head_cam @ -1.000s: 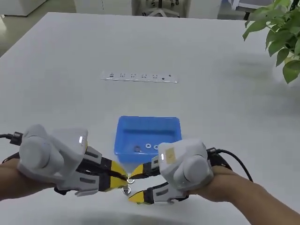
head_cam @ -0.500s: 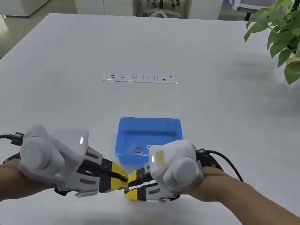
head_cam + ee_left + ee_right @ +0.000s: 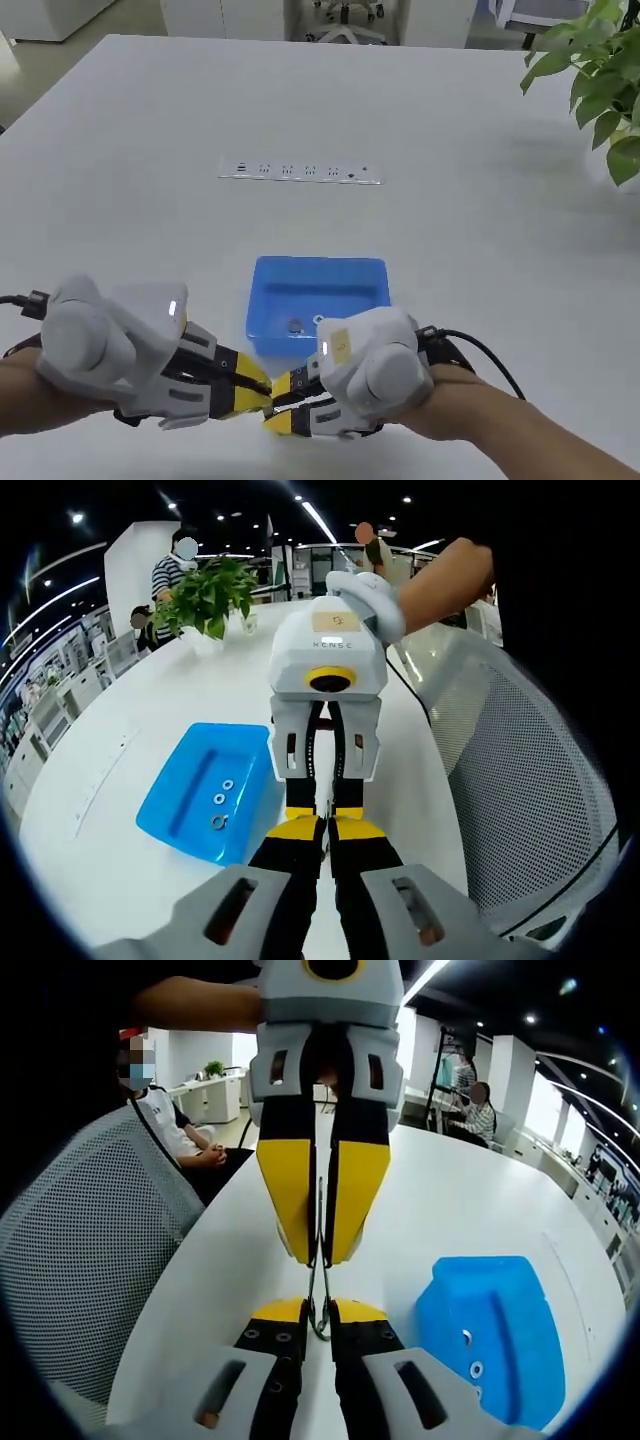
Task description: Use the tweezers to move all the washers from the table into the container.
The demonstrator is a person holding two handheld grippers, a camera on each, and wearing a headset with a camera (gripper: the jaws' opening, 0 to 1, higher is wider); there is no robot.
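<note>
Now tweezers (image 3: 320, 1285) within jaws of left gripper (image 3: 325, 828) and right gripper (image 3: 320, 1312).

Bright blue container (image 3: 320, 290) mid-frame on a plain white counter (image 3: 450, 200). Left tongs (image 3: 258, 388) and right tongs (image 3: 282, 408) are pale grey with yellow tips. The tweezers (image 3: 319, 1300) are silver, the upper-right plant (image 3: 600, 80) green.

**Bright flat light, heavy fisheye warp**

Head view is sharp and evenly lit, the worktop (image 3: 450, 200) pale with a soft plant (image 3: 600, 80) shadow around 2 o'clock. Ceiling lights (image 3: 318, 520) glow at 12 o'clock in the left gripper view. Both gripper views bend hard at the edges; tweezers (image 3: 320, 1260) look crisp at centre, right claw (image 3: 318, 1312) goes soft at 6 o'clock.
</note>
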